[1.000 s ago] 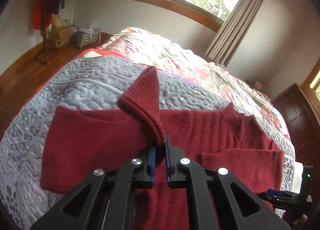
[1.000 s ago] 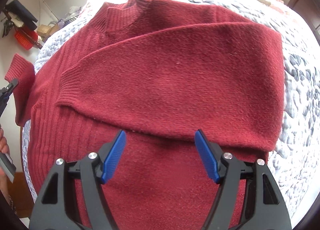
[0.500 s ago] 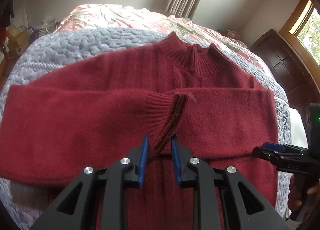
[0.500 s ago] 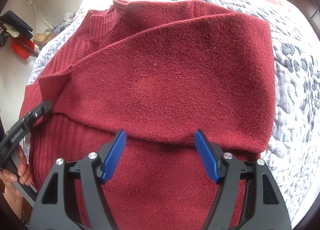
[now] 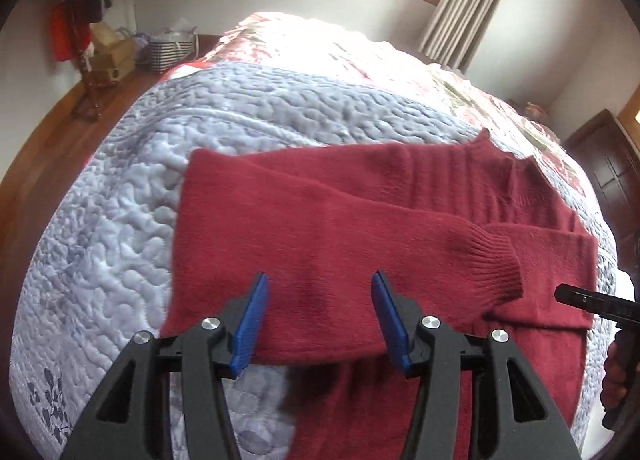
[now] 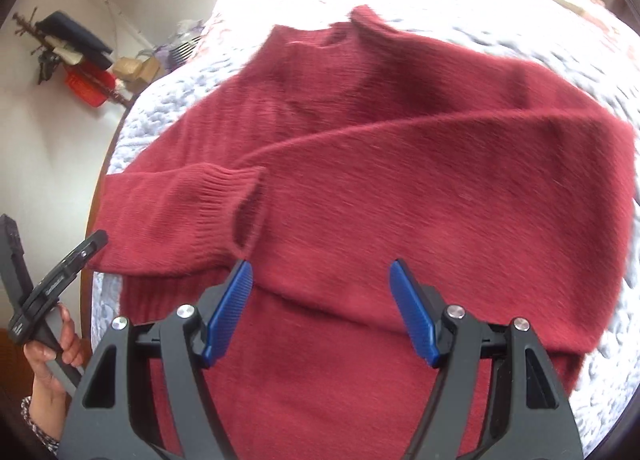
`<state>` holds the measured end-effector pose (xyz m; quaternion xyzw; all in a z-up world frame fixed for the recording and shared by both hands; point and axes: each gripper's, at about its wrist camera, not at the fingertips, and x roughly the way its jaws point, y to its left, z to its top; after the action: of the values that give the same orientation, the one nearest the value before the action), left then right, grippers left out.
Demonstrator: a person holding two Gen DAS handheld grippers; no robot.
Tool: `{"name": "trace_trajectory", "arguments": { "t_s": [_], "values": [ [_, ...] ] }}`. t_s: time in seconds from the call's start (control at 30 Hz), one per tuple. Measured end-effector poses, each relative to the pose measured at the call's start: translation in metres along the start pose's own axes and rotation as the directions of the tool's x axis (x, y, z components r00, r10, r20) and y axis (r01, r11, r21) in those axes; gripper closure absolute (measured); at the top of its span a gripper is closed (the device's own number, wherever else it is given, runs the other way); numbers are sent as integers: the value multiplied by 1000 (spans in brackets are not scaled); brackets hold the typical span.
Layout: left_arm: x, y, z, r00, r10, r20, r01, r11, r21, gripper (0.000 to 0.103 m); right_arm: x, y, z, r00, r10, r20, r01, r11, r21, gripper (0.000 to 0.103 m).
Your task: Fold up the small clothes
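The left gripper [image 5: 318, 318] has let go of the cuff [image 5: 490, 266], jaws now wide over the red sweater [image 5: 320, 228]; the right gripper [image 6: 322, 310] stays wide, holding nothing.

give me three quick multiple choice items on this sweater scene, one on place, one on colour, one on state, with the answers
1. Where does the dark red knitted sweater lie?
A. on a wooden floor
B. on a pale grey quilted bedspread
C. in a basket

2. What colour are the pads of the left tongs?
A. blue
B. yellow
C. white

3. How are the right tongs?
A. shut on a cuff
B. shut on nothing
C. open

Answers: B, quilting shows around the sweater; A, blue ribbed strips line both fingers; C, a wide gap holds nothing.
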<state>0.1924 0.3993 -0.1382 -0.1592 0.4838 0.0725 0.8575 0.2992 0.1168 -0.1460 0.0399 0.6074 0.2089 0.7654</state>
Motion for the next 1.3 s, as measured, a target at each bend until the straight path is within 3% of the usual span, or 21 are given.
{"name": "trace_trajectory", "arguments": {
  "t_s": [0.13,0.27,0.43,0.5,0.63,0.73,0.83,0.97,1.07,1.3],
  "values": [
    [11,17,3,998,45,-37,-46,999,-25,49,15,22,16,997,61,-39,-61,998,-3,32],
    [32,27,7,993,71,-96,-75,996,-38,50,33,36,26,994,71,-79,-73,997,-21,35],
    [48,30,9,986,73,-147,-78,997,-28,49,55,45,33,986,78,-144,-84,996,-37,67],
    [48,35,10,987,53,-154,-62,997,-53,49,60,46,33,984,93,-150,-101,994,-48,97],
    [29,41,17,993,28,-118,-40,994,-99,47,45,47,35,984,142,-108,-149,987,-56,97],
    [6,49,23,998,36,-54,-43,988,-146,36,19,39,36,977,206,-61,-208,977,-40,97],
    [-7,52,27,997,64,-32,-69,985,-158,36,-12,24,38,975,221,-6,-221,975,-29,97],
    [-10,44,30,998,54,-25,-57,988,-142,36,-55,-8,33,978,199,64,-199,980,-4,97],
    [-3,31,28,998,38,-41,-43,991,-127,36,-81,-32,29,984,137,110,-139,990,10,97],
    [22,-8,26,997,16,-79,-21,998,-59,36,-110,-91,16,990,26,142,-39,996,86,97]
  ]
}}
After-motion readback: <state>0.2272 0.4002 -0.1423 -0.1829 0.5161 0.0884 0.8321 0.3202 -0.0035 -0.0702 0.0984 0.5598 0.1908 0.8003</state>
